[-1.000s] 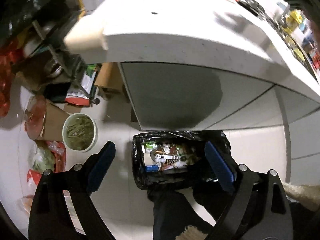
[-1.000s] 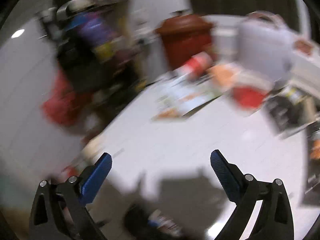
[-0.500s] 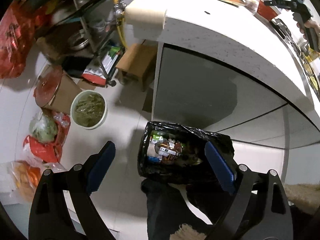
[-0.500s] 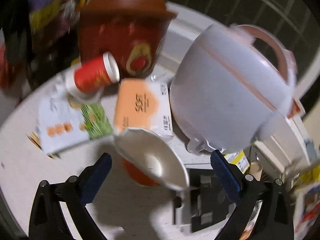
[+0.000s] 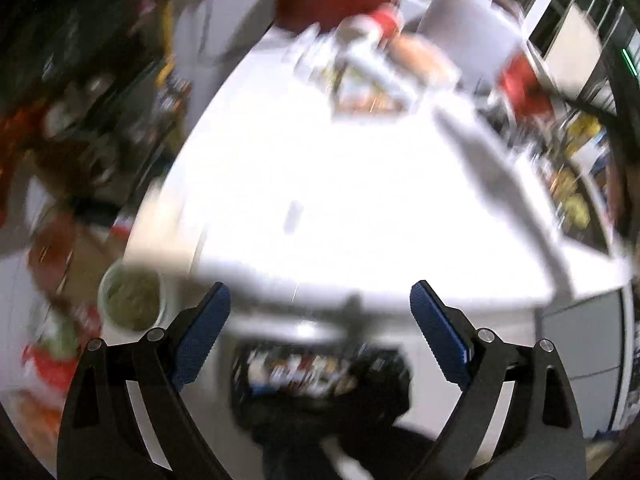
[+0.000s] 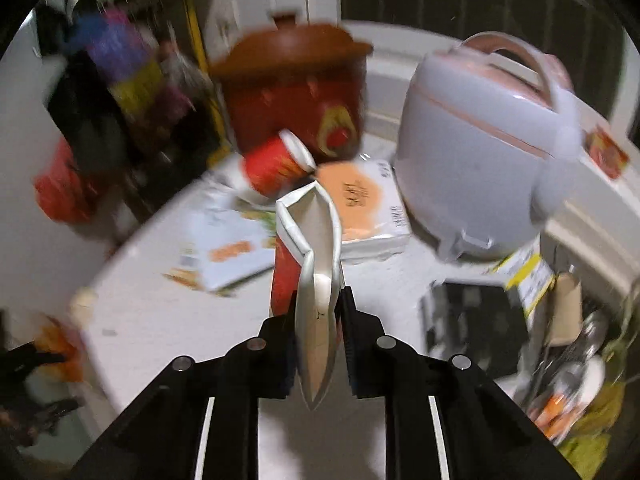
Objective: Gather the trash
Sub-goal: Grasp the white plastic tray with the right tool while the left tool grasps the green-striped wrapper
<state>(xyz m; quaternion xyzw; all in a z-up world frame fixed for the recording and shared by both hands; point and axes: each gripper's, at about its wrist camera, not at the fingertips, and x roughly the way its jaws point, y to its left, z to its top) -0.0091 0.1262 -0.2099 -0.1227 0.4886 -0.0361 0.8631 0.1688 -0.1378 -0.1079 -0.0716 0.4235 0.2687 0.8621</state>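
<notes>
My right gripper (image 6: 318, 320) is shut on a crushed red paper cup (image 6: 316, 272) with a white inside, squeezed flat between the pads above the white counter (image 6: 168, 320). A red tube-shaped can (image 6: 276, 168) lies on its side behind it, next to an orange tissue pack (image 6: 360, 208) and a leaflet (image 6: 232, 248). My left gripper (image 5: 320, 332) is open and empty. It hangs over the counter edge (image 5: 320, 208), with the black-lined trash bin (image 5: 312, 372) on the floor below. The left wrist view is blurred.
A red clay pot (image 6: 296, 92) and a pale rice cooker (image 6: 480, 144) stand at the back of the counter. A black box (image 6: 472, 320) and cluttered items lie at the right. A bowl of greens (image 5: 132, 300) and bags sit on the floor at the left.
My right gripper has closed on the red paper cup, crushing it flat. My left gripper has swung up from the bin toward the counter top and stays open.
</notes>
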